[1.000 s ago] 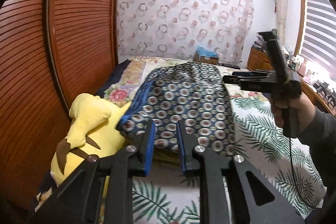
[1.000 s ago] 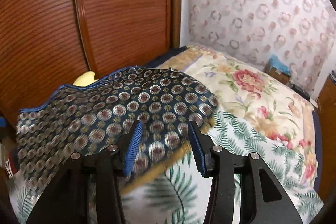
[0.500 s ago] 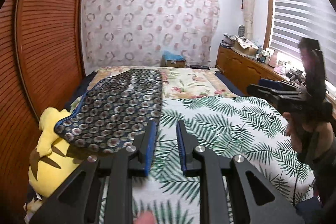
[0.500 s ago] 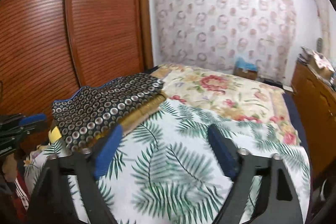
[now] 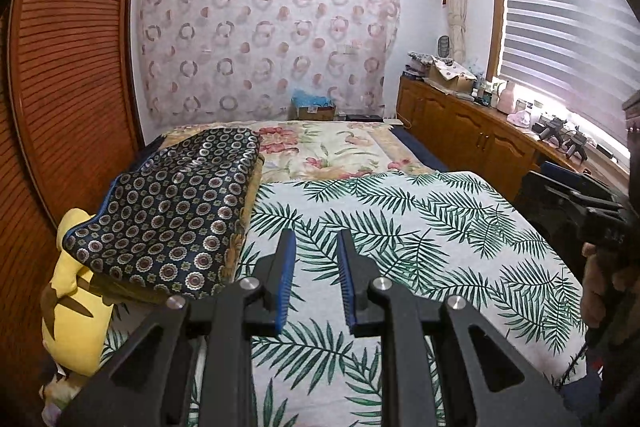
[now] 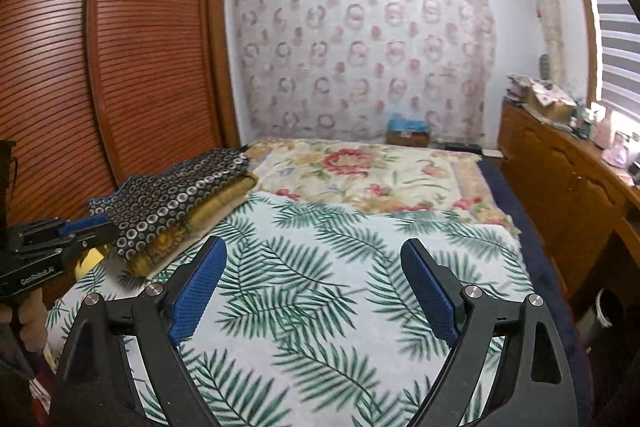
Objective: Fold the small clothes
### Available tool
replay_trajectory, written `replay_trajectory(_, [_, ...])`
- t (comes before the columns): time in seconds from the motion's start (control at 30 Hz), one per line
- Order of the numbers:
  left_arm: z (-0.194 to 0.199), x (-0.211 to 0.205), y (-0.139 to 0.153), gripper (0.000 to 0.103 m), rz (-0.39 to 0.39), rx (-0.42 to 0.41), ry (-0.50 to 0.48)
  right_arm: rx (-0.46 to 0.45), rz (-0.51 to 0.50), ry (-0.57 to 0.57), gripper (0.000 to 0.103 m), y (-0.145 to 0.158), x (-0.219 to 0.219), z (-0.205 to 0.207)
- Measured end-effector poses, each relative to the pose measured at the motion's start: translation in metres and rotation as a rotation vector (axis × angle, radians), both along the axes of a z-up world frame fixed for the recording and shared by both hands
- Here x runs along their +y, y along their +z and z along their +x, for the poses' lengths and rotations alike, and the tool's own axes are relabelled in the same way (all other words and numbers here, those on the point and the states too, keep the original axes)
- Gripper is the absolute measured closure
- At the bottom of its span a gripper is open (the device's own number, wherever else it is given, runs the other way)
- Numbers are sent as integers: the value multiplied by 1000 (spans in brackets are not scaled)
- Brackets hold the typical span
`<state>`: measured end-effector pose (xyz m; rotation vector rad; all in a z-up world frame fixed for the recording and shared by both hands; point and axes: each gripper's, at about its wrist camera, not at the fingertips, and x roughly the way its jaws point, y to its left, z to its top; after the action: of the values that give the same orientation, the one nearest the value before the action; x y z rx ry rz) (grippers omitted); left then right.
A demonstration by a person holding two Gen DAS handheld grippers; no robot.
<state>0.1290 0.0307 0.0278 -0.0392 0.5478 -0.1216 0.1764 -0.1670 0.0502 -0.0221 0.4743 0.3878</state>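
Observation:
A folded dark blue garment with a circle pattern [image 5: 176, 211] lies on a yellow folded item at the bed's left edge; it also shows in the right wrist view [image 6: 176, 195]. My left gripper [image 5: 316, 247] is empty, its jaws a narrow gap apart, above the palm-leaf sheet [image 5: 400, 227] and right of the garment. My right gripper [image 6: 314, 255] is wide open and empty over the same sheet [image 6: 320, 287]. The left gripper also shows at the left edge of the right wrist view [image 6: 72, 235].
A yellow plush toy [image 5: 76, 307] lies under the folded stack at the bed's left edge. A wooden slatted wardrobe [image 5: 72, 87] stands on the left. A floral blanket [image 5: 332, 147] covers the far bed. A wooden cabinet [image 5: 472, 139] runs along the right.
Both grippers have drawn back from the folded garment, which now rests on the stack. My right gripper has opened wide. My left gripper has swung right, over the palm-leaf sheet.

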Motion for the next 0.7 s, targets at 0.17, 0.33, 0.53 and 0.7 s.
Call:
replay_trajectory(0.17, [-8,-9,12,84,14,-30,21,-22,11,-55,12,5,-18,-20])
replay_trajectory(0.33, [-19,-14,28,84,25,-73,39,-54,26,-89,12,15,-32,-42])
replay_trajectory(0.53, [-31,-19,40,84,46,-114,57,-79,38,-122,12,23,-44,-55])
replay_trajectory(0.7, [-35,-21,45,83,51,-128,58,-84,45,-140,12,23,-50,-58])
